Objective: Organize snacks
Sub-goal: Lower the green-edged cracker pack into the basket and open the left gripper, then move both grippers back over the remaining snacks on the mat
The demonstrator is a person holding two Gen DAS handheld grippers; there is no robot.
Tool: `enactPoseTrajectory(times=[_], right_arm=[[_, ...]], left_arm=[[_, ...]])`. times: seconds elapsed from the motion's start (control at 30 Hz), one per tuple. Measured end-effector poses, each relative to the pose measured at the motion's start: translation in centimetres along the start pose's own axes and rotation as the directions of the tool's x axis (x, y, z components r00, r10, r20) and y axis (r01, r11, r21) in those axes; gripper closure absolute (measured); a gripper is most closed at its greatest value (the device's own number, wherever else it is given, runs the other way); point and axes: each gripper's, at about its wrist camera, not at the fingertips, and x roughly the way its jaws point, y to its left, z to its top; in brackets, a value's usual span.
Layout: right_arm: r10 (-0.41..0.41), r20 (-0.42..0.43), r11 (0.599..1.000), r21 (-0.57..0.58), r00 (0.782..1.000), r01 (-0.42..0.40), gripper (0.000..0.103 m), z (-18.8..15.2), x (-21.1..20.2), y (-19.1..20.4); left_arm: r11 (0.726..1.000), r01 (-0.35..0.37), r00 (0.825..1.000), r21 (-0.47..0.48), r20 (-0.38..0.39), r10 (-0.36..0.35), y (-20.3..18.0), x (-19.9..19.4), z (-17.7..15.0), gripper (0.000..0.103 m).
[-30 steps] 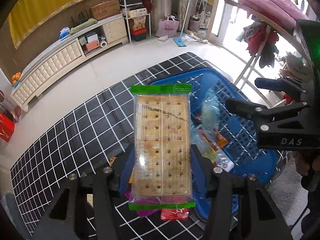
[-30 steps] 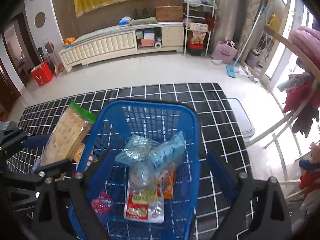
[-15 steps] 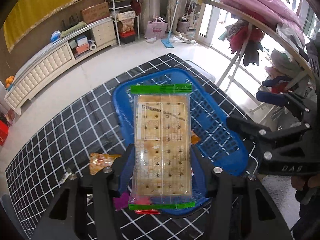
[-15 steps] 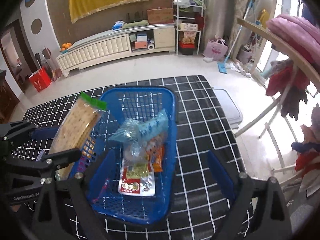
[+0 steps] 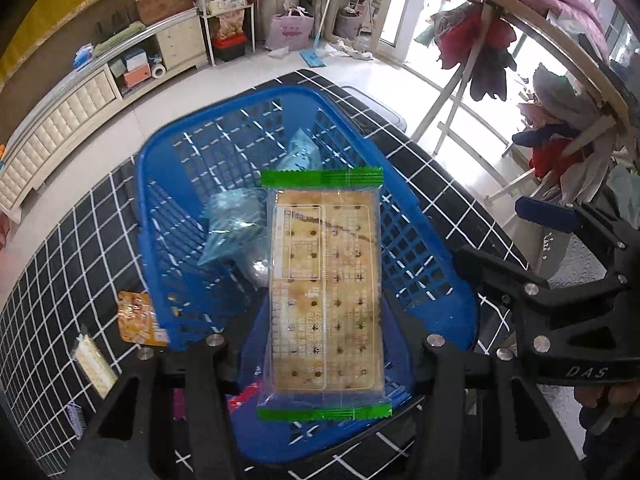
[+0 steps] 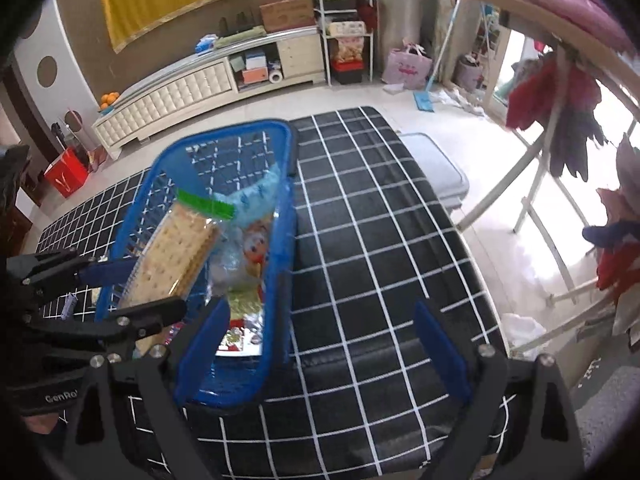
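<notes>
- Our left gripper [image 5: 324, 344] holds the cracker pack [image 5: 326, 292] by its long sides, above the blue basket [image 5: 160, 216].
- Our right gripper [image 6: 320, 336] stands wide and empty, to the right.
- We should lower the pack flat onto the snacks, then release it gently.

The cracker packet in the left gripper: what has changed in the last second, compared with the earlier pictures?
The left gripper has carried the cracker packet from above the checked table beside the blue basket to over the basket's inside. The right gripper has shifted too, with the basket now at its left. Unchanged: the packet stays clamped, the right gripper stays open and empty, and the snacks in the basket lie as before.
</notes>
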Motion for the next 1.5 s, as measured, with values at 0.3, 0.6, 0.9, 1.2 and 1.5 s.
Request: enactPoseTrajectory(times=[0.3,0.6,0.9,1.2,1.5], right_arm=[[-0.002,-0.022,0.999,0.038,1.000,0.003,0.008,-1.3,0.3,-1.6],[-0.012,-0.013,0.999,0.033,1.000,0.013,0.008,-1.7,-1.2,-1.5],[-0.002,0.003,1.000,0.005,1.000,0.002,0.008,-1.2,-3.2,1.5],[0.030,0.027,0.997,-0.070,0.999,-0.028,0.008,-0.6,-5.4,7.7],[0.085,0.020,0.983,-0.165,0.996,-0.080,0.008,-0.6,-5.9,16.0]], left_arm=[[1.000,-0.002,1.000,0.013,-0.030,0.003,-1.2,2.0,0.2,0.051],[1.000,0.004,1.000,0.017,0.000,-0.004,-1.0,0.9,0.0,0.034],[0.999,-0.013,0.998,0.032,0.059,0.011,0.6,-3.7,-1.8,0.031],[0.999,-0.045,0.990,-0.017,0.132,0.046,5.7,-9.6,-5.6,0.028],[0.991,-0.082,0.982,-0.107,0.158,0.098,12.1,-13.9,-10.6,0.028]])
